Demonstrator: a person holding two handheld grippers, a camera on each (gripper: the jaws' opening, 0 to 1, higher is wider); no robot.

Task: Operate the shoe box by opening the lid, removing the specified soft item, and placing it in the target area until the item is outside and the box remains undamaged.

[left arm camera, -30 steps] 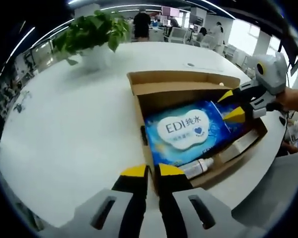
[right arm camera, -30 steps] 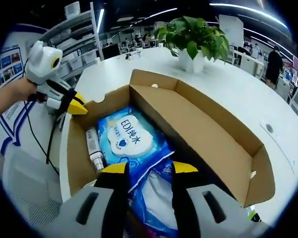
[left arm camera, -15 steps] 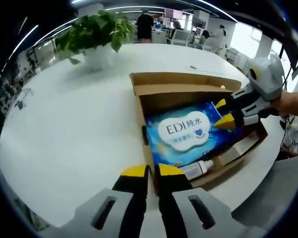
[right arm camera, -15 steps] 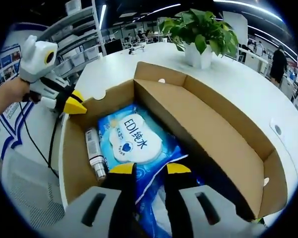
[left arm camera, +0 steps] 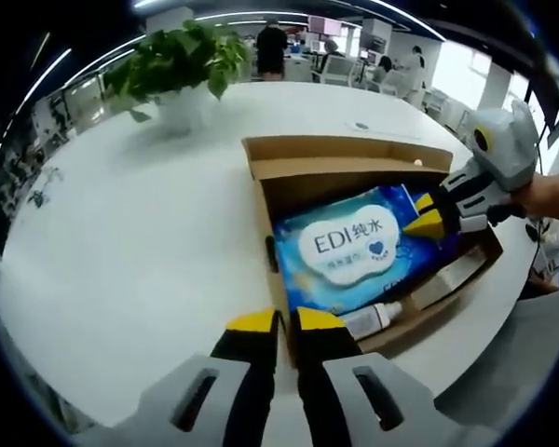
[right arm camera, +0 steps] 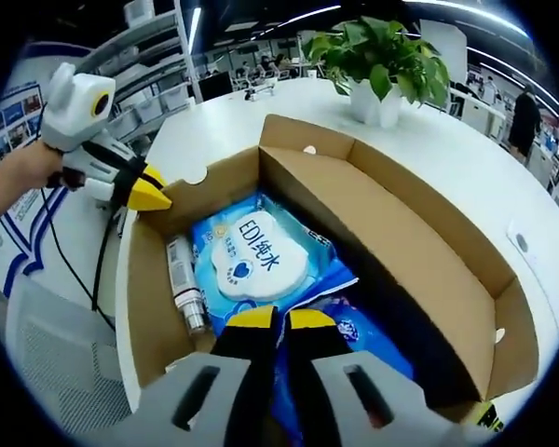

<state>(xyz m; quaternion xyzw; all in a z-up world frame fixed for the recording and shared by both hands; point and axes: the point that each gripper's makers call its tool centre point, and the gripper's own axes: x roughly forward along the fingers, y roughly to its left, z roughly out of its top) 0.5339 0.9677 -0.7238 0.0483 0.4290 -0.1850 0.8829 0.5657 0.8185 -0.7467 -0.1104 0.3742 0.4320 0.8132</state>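
Right claw [right arm camera: 274, 319] pinches the blue wipes pack [right arm camera: 261, 256] inside the open shoe box [right arm camera: 419, 270]; left claw [left arm camera: 275, 321], jaws narrowed, steadies the wall. Next likely: lift clear.

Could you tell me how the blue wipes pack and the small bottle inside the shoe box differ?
The wipes pack is broad, flat and blue with a white label; the bottle is slim, pale and far smaller. The pack fills the middle of the shoe box; the bottle lies along one side wall beside it. The right gripper is shut on the pack's edge; nothing holds the bottle. Both lie inside the open box.
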